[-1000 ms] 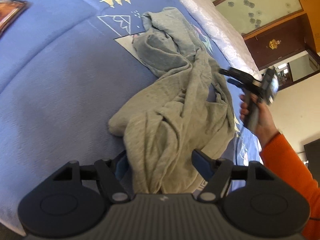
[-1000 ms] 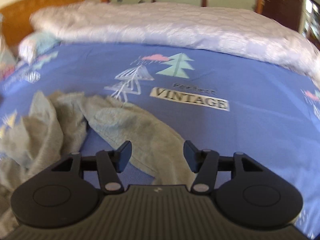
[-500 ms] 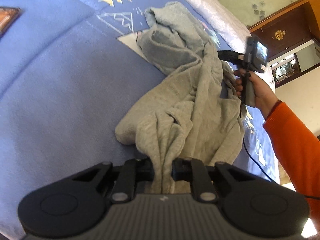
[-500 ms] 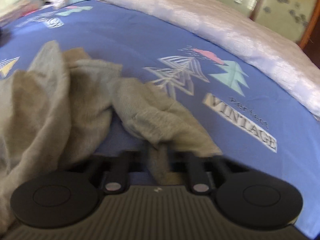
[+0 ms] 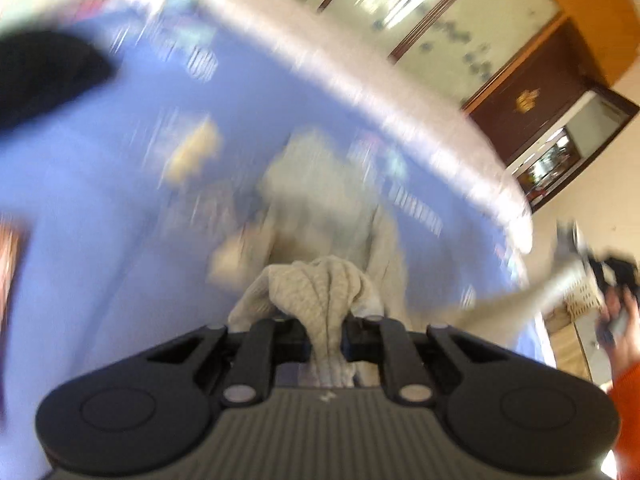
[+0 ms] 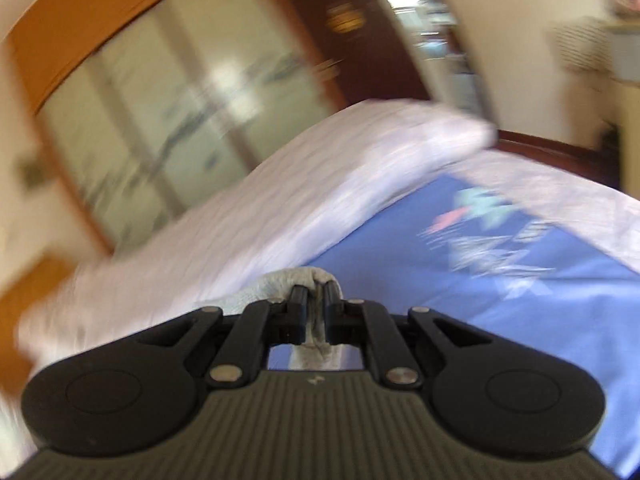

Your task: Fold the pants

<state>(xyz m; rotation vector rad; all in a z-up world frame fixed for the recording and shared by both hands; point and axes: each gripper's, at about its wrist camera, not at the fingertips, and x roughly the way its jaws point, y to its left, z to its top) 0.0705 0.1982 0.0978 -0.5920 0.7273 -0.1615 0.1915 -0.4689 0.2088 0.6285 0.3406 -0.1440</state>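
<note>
Pants (image 5: 328, 216): grey-beige knit, bunched, lying mid-bed and rising to both grippers; outline smeared by motion blur, legs and waistband not separable. Left gripper (image 5: 326, 338): jaws closed on a thick gathered fold of the pants, which mounds above the fingers (image 5: 290, 346) and hangs down between them; the fabric below is cut off by the gripper body. Right gripper (image 6: 315, 312): jaws clamped on a thinner pinch of the pants (image 6: 296, 280), cloth looping over the fingertips and trailing off to the left, its far end hidden behind the gripper. In the left view the right gripper (image 5: 600, 268) appears at the far right edge, blurred, held in a hand (image 5: 618, 320) with an orange sleeve (image 5: 628, 396) partly out of frame; a stretched strip of the pants runs toward it. Bed (image 5: 100, 208): blue cover with printed motifs, unreadable through blur. White quilt (image 6: 304, 200): heaped along the far side of the bed. Dark object (image 5: 44, 76): upper left on the bed, identity not discernible. Background: frosted-glass wardrobe doors (image 6: 168, 80) in a wooden frame, blurred.
</note>
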